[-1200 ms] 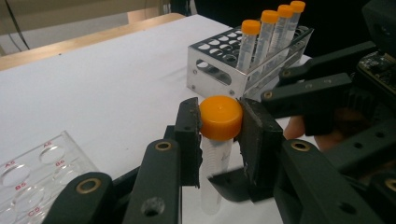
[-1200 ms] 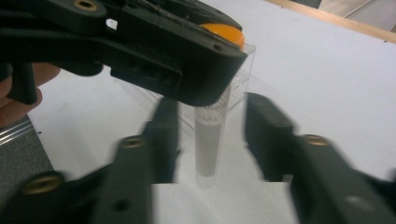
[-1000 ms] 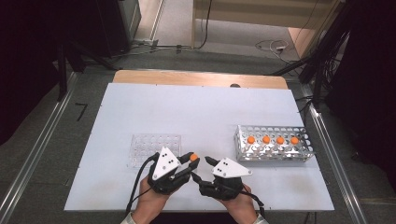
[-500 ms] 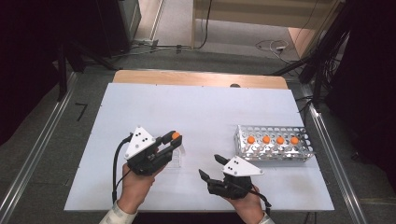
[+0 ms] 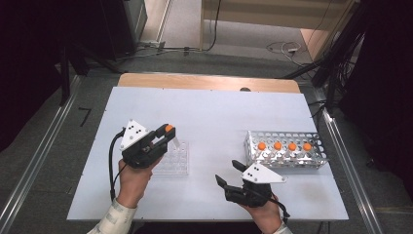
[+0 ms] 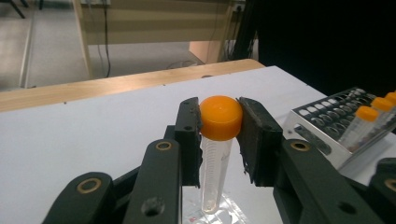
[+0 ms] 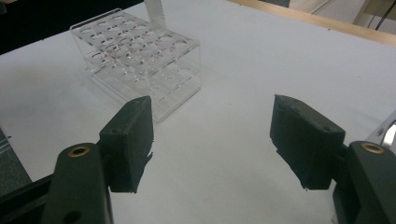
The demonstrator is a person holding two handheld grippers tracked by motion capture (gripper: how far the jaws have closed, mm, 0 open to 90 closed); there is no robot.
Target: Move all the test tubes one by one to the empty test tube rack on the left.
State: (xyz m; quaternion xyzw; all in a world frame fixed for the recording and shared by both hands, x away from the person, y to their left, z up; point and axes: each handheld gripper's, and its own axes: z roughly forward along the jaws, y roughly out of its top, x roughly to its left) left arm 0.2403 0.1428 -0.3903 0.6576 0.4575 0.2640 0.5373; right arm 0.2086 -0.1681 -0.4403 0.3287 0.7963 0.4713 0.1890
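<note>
My left gripper (image 5: 163, 134) is clamped on the orange screw cap of a clear plastic tube (image 6: 215, 158), which hangs upright just above the clear acrylic rack (image 5: 174, 161), at nine o'clock on the white table (image 5: 209, 112). My right gripper (image 5: 229, 174), jaws apart and empty, hovers at five o'clock, near the front edge. Open tabletop lies between the acrylic rack and the metal mesh rack (image 5: 285, 148) of four orange-capped tubes at three o'clock.
</note>
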